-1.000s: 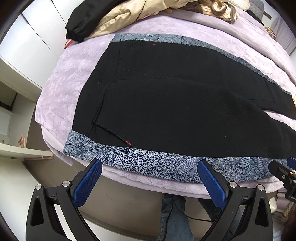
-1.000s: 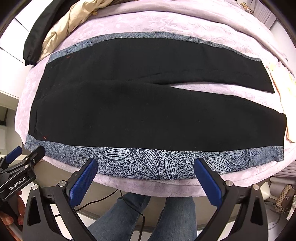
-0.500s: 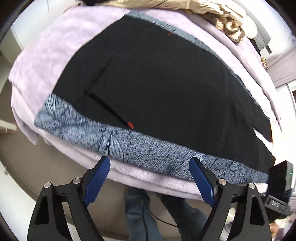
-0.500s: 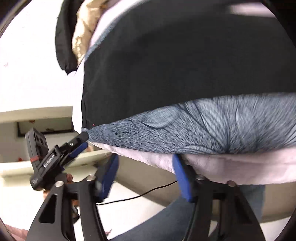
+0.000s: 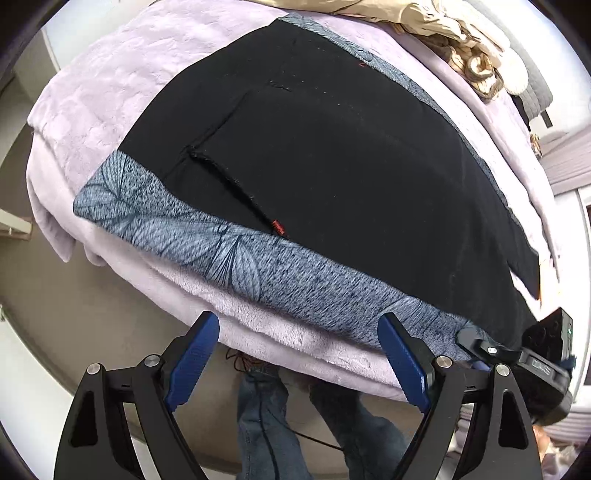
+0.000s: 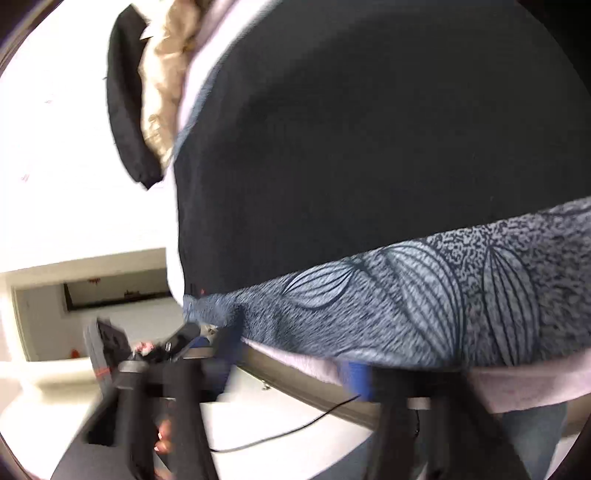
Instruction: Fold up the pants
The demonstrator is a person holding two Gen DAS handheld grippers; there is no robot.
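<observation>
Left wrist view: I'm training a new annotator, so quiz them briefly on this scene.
1. True or false: the black pants with leaf-print side bands lie spread on the lilac plush blanket.
2. The small red tag sits: A) at the end of the pocket slit; B) on the blanket; C) on the floor.
3. Fill in: the crumpled garment beyond the pants is ____.
Key: 1 true; 2 A; 3 beige.

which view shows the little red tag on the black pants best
The left wrist view. There the red tag is sharp, at the lower end of the pocket seam on the black pants, just above the patterned side stripe. The right wrist view is blurred by motion; only a faint reddish speck shows at the pants' corner.
</observation>
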